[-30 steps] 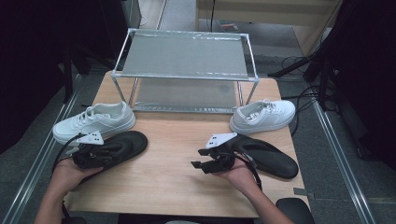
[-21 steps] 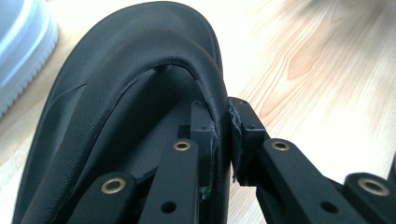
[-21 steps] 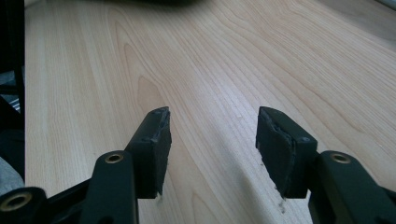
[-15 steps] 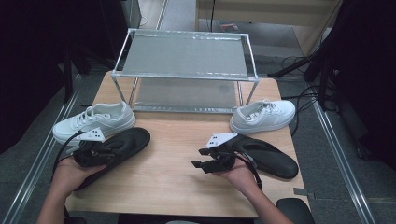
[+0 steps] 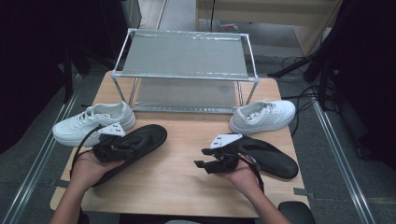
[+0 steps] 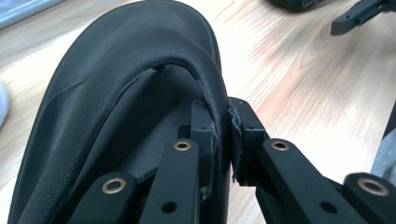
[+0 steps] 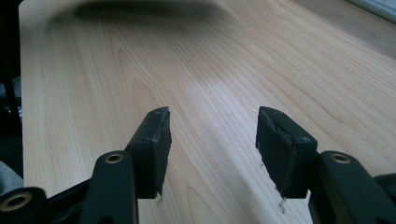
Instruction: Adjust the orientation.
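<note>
A black slipper [image 5: 142,138] is held at the left of the wooden table [image 5: 187,140], its toe pointing toward the rack. My left gripper [image 5: 119,148] is shut on its side wall. In the left gripper view the two pads pinch the slipper's [image 6: 121,107] leather rim, one inside and one outside, at my left gripper [image 6: 223,128]. A second black slipper [image 5: 271,156] lies flat at the right. My right gripper [image 5: 203,158] hovers just left of it, open and empty. In the right gripper view, bare wood lies between the jaws of my right gripper [image 7: 212,135].
A two-shelf metal rack [image 5: 187,56] stands at the table's far side. One white sneaker [image 5: 93,122] lies at the left beside the held slipper, another white sneaker [image 5: 264,115] at the right behind the second slipper. Bare wood stretches between the two hands.
My left hand has lifted and carried the black slipper forward and to the right, toward the rack. The right hand has stayed where it was.
</note>
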`<state>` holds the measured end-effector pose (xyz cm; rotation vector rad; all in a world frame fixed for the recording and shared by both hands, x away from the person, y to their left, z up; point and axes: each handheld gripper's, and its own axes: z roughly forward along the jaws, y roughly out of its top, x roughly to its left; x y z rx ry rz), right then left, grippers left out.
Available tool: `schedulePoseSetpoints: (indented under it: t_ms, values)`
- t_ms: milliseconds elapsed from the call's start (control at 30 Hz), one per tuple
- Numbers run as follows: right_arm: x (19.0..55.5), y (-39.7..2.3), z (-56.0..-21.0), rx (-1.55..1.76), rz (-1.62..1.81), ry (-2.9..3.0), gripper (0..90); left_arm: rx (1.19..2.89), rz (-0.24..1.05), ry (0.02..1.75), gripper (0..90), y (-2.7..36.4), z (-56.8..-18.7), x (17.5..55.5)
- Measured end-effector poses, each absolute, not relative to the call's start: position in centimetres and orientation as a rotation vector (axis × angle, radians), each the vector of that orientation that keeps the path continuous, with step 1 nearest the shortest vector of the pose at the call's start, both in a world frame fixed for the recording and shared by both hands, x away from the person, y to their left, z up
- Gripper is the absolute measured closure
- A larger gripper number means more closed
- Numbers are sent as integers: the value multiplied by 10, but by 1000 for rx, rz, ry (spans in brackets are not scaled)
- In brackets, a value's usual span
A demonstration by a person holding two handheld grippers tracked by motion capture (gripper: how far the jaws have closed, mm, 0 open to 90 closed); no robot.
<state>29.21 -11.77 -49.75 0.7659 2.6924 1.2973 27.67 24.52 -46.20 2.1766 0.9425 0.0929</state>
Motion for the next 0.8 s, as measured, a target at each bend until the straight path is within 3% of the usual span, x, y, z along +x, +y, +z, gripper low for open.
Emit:
schedulePoseSetpoints:
  t_ms: [800]
  values:
    - [285, -133, -498, 859, 1302, 2627, 469, 2251, 21, 896, 819, 155, -468, 318]
